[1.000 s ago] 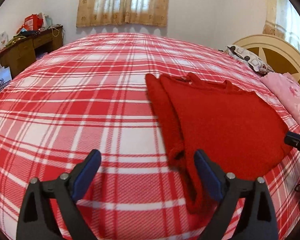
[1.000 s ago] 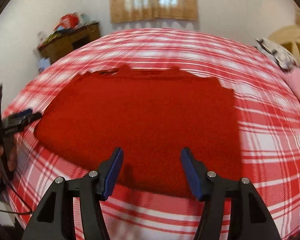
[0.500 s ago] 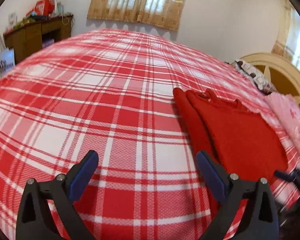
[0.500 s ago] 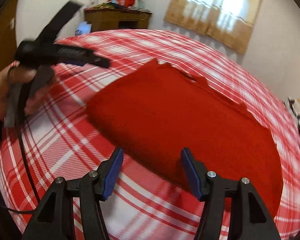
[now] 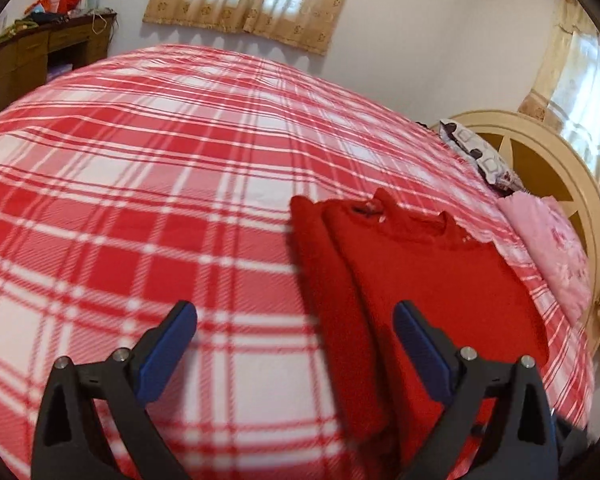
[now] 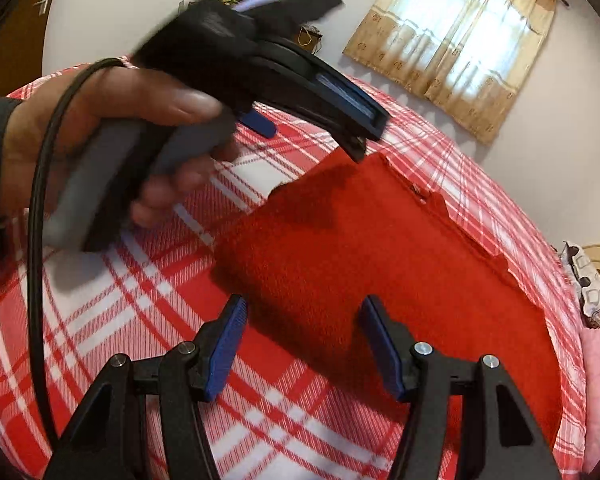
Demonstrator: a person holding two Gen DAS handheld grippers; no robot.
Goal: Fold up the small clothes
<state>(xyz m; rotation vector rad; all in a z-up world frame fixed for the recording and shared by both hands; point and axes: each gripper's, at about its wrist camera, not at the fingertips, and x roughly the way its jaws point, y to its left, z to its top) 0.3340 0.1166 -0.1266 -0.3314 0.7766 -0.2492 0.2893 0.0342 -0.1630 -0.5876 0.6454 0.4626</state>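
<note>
A red sweater lies flat on the red and white plaid bed, its left side folded in as a long strip. My left gripper hovers open over the bed at the sweater's left edge, with nothing between its pads. In the right wrist view the sweater spreads ahead, and my right gripper stands open just above its near corner, gripping nothing. A hand holds the left gripper above the sweater's far left corner.
A cream headboard, a pink pillow and a patterned pillow lie at the right. A cluttered wooden desk stands at the far left. A black cable hangs from the left gripper over the plaid bed.
The right gripper rolled and swung to the sweater's near left corner. The left gripper and its hand now fill the upper left of the right wrist view. Both stayed open.
</note>
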